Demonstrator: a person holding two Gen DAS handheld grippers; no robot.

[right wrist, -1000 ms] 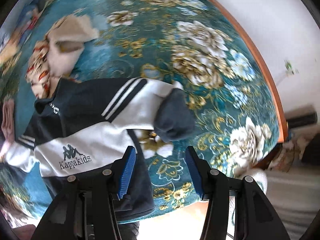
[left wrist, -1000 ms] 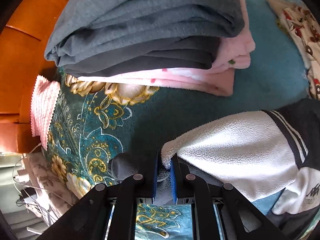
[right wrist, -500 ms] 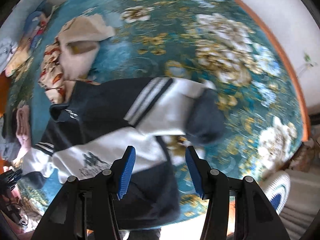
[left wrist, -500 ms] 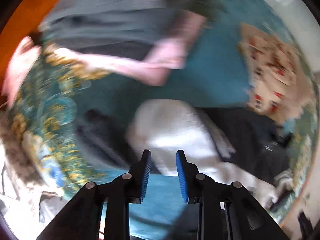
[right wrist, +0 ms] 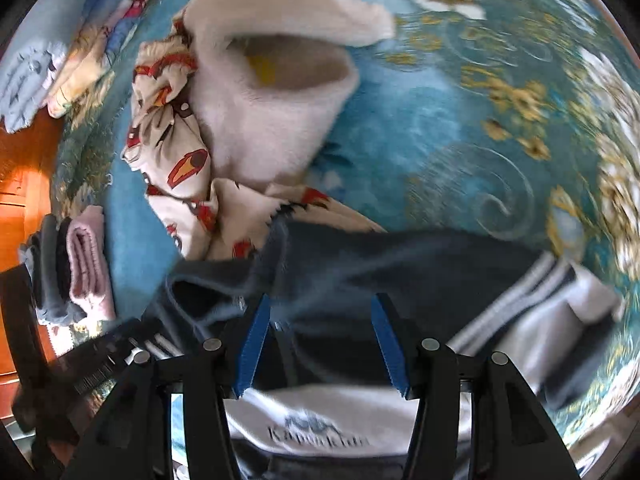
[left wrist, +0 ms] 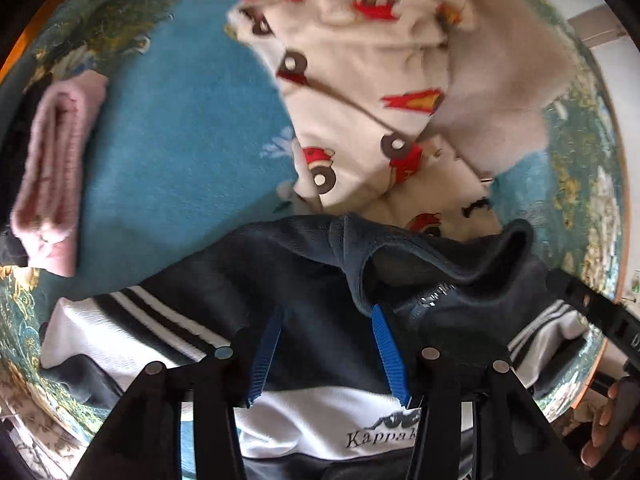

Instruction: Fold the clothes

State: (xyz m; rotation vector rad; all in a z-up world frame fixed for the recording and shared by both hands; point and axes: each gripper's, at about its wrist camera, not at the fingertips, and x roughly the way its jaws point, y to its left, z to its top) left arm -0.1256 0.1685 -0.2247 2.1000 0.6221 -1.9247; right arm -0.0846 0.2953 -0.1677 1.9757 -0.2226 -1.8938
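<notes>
A folded pink towel (left wrist: 52, 168) lies toward the bed's left edge, the printed fleece garment (left wrist: 360, 112) mid-bed – blurred – behind the navy-and-white jacket (left wrist: 280, 280), over which left gripper (left wrist: 326, 354) and right gripper (right wrist: 320, 346) hover, spread wide, empty.

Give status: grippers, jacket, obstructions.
Left gripper open, right gripper open, both over jacket. Jacket unfolded on bed. Printed garment touching its collar.

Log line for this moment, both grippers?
left gripper: open | right gripper: open | both over navy-and-white fleece jacket, unfolded | phase: reaching collar
</notes>
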